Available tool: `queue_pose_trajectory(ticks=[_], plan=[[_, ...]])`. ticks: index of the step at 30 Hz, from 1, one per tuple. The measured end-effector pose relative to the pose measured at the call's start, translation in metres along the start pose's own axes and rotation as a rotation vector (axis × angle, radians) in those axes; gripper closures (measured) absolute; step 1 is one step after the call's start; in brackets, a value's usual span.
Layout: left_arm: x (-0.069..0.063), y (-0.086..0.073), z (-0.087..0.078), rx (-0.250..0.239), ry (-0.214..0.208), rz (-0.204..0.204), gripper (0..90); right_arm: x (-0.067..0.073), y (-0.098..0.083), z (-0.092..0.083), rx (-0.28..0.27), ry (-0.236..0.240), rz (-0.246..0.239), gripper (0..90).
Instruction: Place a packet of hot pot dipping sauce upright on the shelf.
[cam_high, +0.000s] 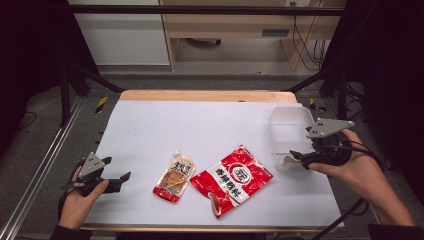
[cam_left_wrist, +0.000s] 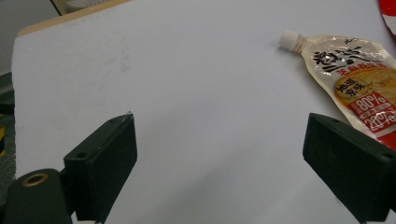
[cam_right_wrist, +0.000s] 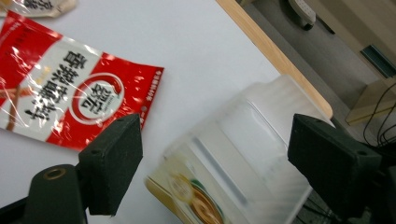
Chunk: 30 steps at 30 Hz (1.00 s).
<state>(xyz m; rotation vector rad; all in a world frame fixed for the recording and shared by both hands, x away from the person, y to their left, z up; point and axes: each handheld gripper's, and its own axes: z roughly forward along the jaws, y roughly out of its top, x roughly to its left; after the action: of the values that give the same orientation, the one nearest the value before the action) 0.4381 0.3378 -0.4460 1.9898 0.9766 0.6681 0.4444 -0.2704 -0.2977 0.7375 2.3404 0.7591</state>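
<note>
High view: left gripper (cam_high: 116, 180) at the worktop's (cam_high: 200, 125) left edge, jaws apart, empty. Right gripper (cam_high: 295, 157) at the right edge, just beside a clear tub (cam_high: 290, 131) with a packet (cam_high: 285, 162) in it. Left gripper view: pouch (cam_left_wrist: 355, 79) beyond the released jaws. Right gripper view: jaws wide, gripping nothing; tub ahead, red bag (cam_right_wrist: 60, 98) left.

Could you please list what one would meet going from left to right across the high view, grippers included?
left gripper → spouted pouch → red and white packet → clear plastic container → right gripper
</note>
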Motion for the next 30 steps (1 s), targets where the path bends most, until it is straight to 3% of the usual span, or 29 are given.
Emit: queue_pose_trajectory(ticks=[2,3,5,11,17,20,27,30], plan=[[0.000,0.003,-0.003,-0.025,0.051,0.023,10.3,0.008,0.007,0.002,-0.009,0.006,-0.008,18.3],[0.001,0.004,-0.004,-0.036,0.058,0.020,10.4,0.013,0.011,0.003,-0.014,0.006,-0.010,18.2],[0.003,0.004,-0.003,-0.044,0.048,-0.001,10.3,0.022,0.018,0.003,-0.039,0.014,-0.015,18.6],[0.002,0.001,0.001,-0.028,0.035,-0.008,10.0,0.046,0.036,0.017,-0.108,0.068,-0.007,19.3],[-0.002,0.002,-0.002,-0.044,0.014,-0.010,9.7,0.071,0.051,0.037,-0.095,0.094,-0.014,19.2],[-0.001,0.002,-0.002,-0.055,0.001,-0.031,9.6,0.080,0.057,0.046,-0.090,0.099,-0.017,18.8],[0.000,0.002,-0.003,-0.046,0.010,-0.029,9.1,0.092,0.065,0.062,-0.090,0.119,-0.024,18.2],[0.000,0.002,-0.002,-0.041,0.007,-0.028,8.5,0.095,0.066,0.069,-0.094,0.119,-0.003,17.0]])
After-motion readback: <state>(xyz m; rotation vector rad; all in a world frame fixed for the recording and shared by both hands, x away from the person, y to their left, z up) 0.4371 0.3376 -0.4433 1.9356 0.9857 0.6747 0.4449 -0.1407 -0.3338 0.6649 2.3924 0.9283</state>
